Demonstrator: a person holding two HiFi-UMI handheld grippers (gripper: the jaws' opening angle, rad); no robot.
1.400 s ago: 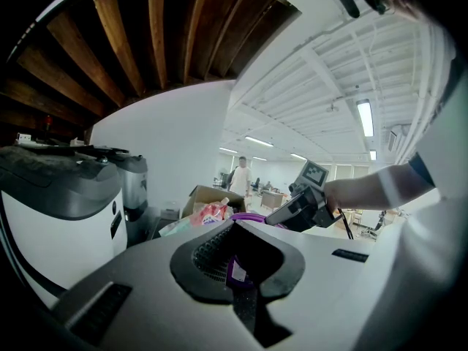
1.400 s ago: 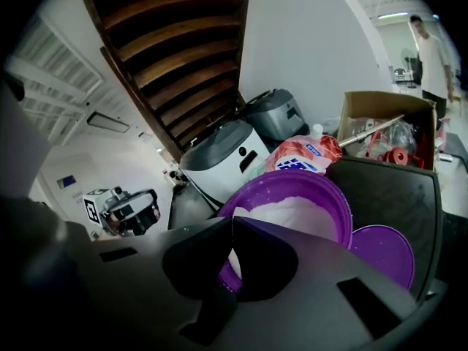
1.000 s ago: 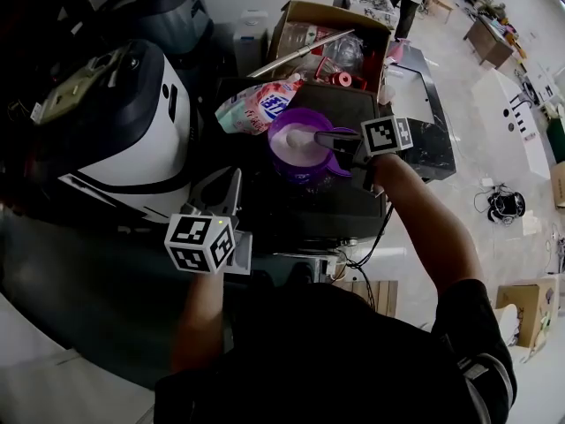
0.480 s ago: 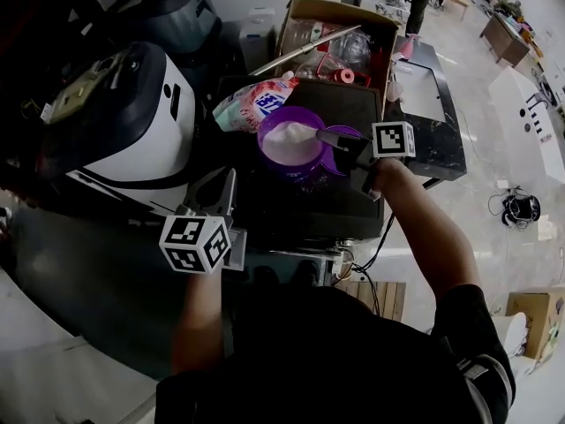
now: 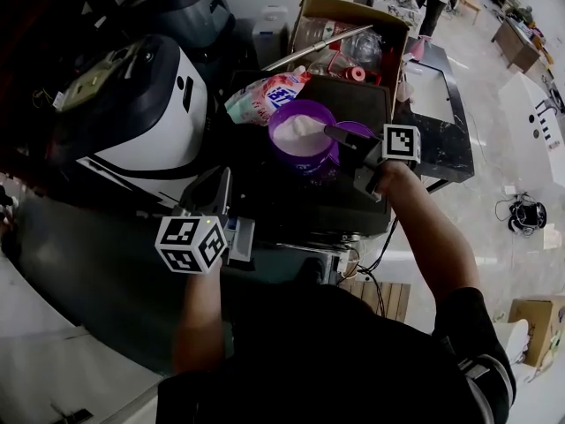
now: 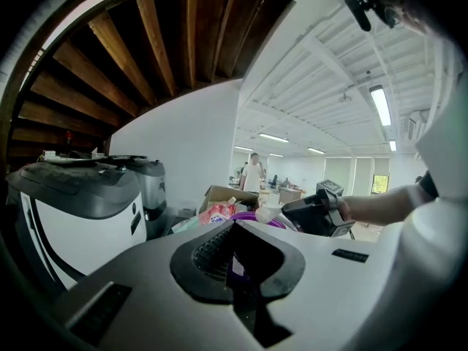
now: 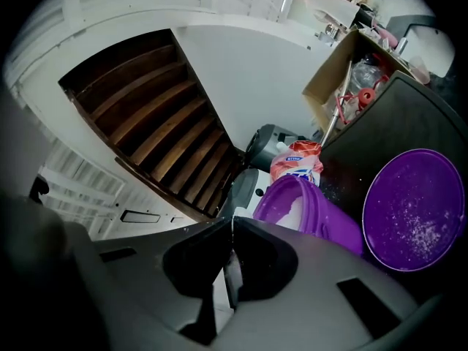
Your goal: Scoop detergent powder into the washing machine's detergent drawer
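The scoop (image 5: 305, 127) sits over the open purple tub (image 5: 300, 155), near its right rim, heaped with white powder (image 5: 290, 138) like the powder that fills the tub. Its thin white handle is pinched between the closed jaws of the right hand-held gripper (image 5: 338, 135), and in that gripper's own view the jaws (image 7: 230, 229) meet on a pale sliver of handle. The scoop's long axis runs across the head view, roughly level. Its handle is to the person's right, and its bowl faces up and points left toward the white washing machine (image 5: 150, 113). A second ago the bowl lay lower, sunk in the powder near the middle of the tub; now it is raised clear of the surface, as the left gripper view shows, with the loaded scoop (image 6: 266, 213) above the tub's rim. The left hand-held gripper (image 5: 224, 178) hangs near the front edge of the counter (image 5: 291, 203), much where it was. Its jaws are together and grip nothing. The tub's purple lid (image 5: 357, 129) lies flat just right of the tub, dusted with powder in the right gripper view. A pink detergent bag (image 5: 265, 97) lies just behind the tub, and an open cardboard box (image 5: 349, 11) stands farther back.
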